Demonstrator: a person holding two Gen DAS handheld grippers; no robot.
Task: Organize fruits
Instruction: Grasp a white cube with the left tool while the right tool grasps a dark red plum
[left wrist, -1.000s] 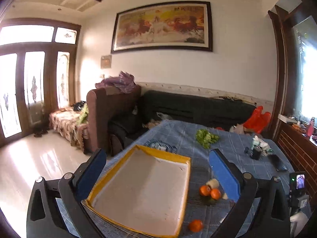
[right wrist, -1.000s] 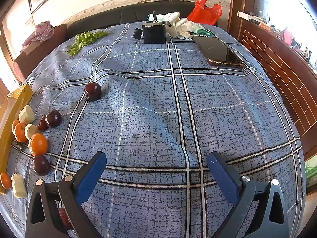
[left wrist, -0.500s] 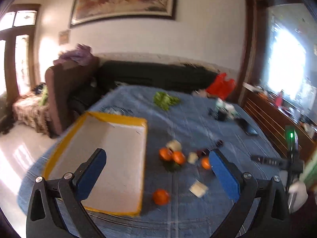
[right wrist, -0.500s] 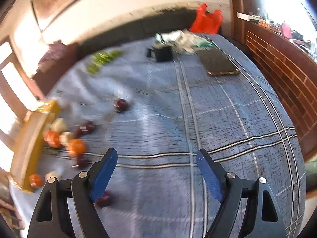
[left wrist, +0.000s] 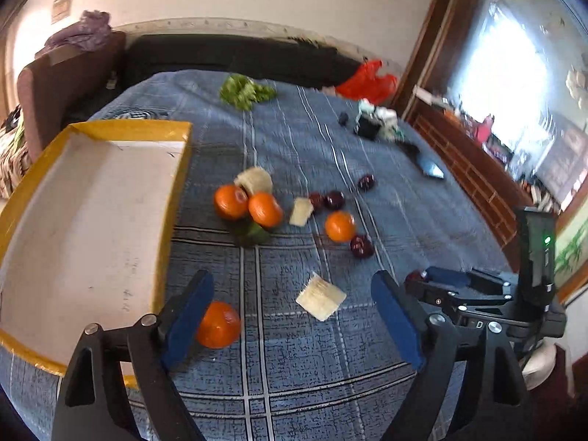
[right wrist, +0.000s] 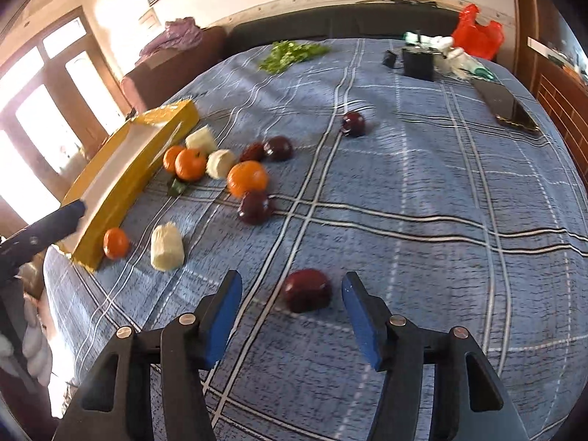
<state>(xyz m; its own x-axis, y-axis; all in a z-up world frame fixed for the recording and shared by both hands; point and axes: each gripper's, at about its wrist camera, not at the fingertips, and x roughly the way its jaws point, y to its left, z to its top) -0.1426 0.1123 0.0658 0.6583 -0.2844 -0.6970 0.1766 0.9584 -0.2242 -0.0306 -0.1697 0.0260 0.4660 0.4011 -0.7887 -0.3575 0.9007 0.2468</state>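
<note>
Oranges, dark red fruits and pale cut pieces lie scattered on the blue checked cloth beside a yellow-rimmed tray (left wrist: 121, 130), which also shows in the right wrist view (right wrist: 121, 187). My left gripper (left wrist: 292, 321) is open, with one orange (left wrist: 217, 325) just inside its left finger and a pale piece (left wrist: 321, 296) ahead. My right gripper (right wrist: 292, 318) is open around a dark red fruit (right wrist: 307, 289), not touching it. The right gripper also shows in the left wrist view (left wrist: 459, 286). More oranges (right wrist: 247, 177) and dark fruits (right wrist: 253, 207) lie farther off.
Green leaves (right wrist: 290, 53), a black box (right wrist: 417, 62), white gloves (right wrist: 450, 55) and a phone (right wrist: 509, 106) lie at the table's far side. A red bag (right wrist: 476, 33) and dark sofa stand behind. The table edge runs along the right.
Both grippers have dropped lower and closer to the fruit. The right one has swung left so a dark red fruit now sits between its fingers. The left one has tilted down to the near orange.
</note>
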